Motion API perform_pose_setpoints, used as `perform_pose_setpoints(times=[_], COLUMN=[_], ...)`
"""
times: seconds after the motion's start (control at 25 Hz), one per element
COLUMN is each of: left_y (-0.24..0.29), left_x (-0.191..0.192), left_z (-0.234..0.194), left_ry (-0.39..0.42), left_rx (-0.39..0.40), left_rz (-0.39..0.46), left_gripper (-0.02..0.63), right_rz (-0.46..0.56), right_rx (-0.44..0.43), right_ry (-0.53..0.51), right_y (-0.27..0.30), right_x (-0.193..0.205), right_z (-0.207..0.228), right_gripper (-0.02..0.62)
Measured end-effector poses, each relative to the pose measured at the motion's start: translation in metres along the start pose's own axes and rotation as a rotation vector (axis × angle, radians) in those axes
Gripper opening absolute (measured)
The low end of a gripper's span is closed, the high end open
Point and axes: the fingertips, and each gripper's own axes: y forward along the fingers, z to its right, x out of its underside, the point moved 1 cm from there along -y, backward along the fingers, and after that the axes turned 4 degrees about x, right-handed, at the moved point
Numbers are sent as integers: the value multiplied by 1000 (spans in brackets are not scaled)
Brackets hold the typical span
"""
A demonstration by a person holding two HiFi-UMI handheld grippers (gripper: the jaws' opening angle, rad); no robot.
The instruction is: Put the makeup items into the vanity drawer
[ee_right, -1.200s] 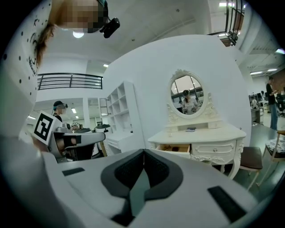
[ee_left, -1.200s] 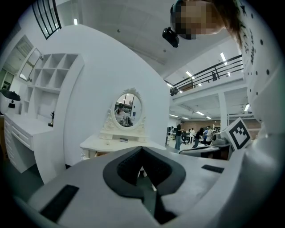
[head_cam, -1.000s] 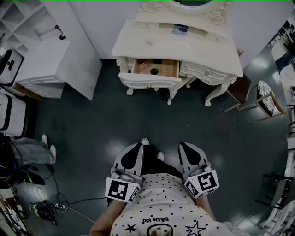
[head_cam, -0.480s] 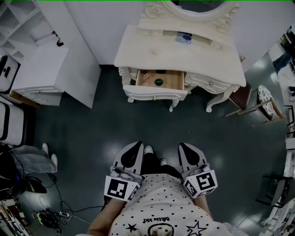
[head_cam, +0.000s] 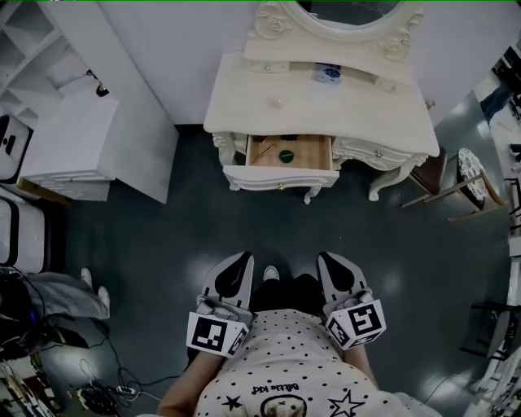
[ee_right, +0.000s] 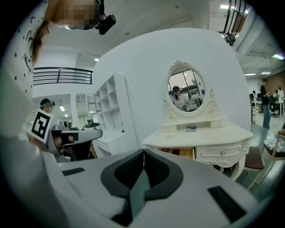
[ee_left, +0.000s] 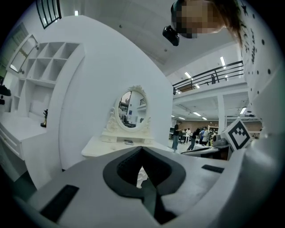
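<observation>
- Only the head view is showing inside the open drawer (head_cam: 313, 152) of the vanity (head_cam: 326, 106), where a round green makeup item (head_cam: 286, 155) is lying near a slim stick (head_cam: 262, 152).
- The left gripper (ee_left: 142, 149) and right gripper (ee_right: 144, 151) are hanging clenched and empty, well apart from the vanity.

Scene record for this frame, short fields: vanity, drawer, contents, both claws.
vanity: cream, mirror on top, ahead of the person
drawer: open, left part of vanity in head view
in drawer: green round item, stick
on shelf: small box
left claw: shut, empty, by torso
right claw: shut, empty, by torso
</observation>
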Motion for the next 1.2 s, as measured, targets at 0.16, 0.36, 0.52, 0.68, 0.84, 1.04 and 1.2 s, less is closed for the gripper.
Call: perform_pose_setpoints(times=[0.16, 0.36, 0.52, 0.68, 0.84, 1.04, 1.2], left_y=[1, 10, 29, 58, 87, 117, 142], left_x=[2, 7, 7, -3, -14, -20, -20], left_z=[-9, -13, -14, -17, -16, -15, -8], left_ry=[-16, -24, -18, -7, -6, -10, -14], left_rx=[-26, -52, -78, -120, -161, -199, -197], left_rz=[-4, -15, -18, -7, 15, 33, 45], left_gripper=[-2, -2, -2, -2, -2, -2, -2], right_rz=[-15, -29, -26, -5, -1, -3, -4], right_rx=[-15, -51, -64, -71, -98, -124, -135], right_ry=[3, -4, -1, 6, -16, -33, -49], right_y=[9, 23, 35, 53, 68, 86, 92], right_x=[1, 0, -3, -22, -38, -50, -54], right_z=[0, 6, 24, 59, 90, 121, 143], right_gripper=[9, 9, 9, 9, 9, 9, 9])
